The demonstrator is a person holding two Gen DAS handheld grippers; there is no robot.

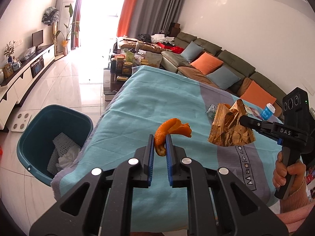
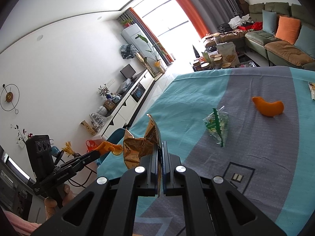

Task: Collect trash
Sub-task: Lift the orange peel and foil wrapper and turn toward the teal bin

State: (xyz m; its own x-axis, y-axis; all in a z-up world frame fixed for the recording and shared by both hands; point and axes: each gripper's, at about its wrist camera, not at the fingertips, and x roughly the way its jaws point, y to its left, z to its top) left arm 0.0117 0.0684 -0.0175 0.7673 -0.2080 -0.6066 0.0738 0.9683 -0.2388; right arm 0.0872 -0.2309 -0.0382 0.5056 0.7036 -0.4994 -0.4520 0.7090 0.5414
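Note:
My left gripper (image 1: 159, 137) is shut on an orange peel (image 1: 171, 131) and holds it above the blue-grey cloth on the table (image 1: 157, 102). My right gripper (image 2: 160, 144) is shut on a crumpled gold foil wrapper (image 2: 141, 147), which also shows in the left wrist view (image 1: 230, 127), lifted off the cloth. A teal trash bin (image 1: 33, 143) with white paper inside stands on the floor left of the table. A second orange peel (image 2: 268, 108) and a green-and-clear wrapper (image 2: 217, 125) lie on the cloth (image 2: 256, 147).
A small blue-and-white bottle (image 1: 267, 112) and another packet (image 1: 254, 112) lie at the table's far right. A sofa with cushions (image 1: 216, 66) runs behind. A cluttered coffee table (image 1: 126, 64) stands beyond. A white TV cabinet (image 1: 25, 74) lines the left wall.

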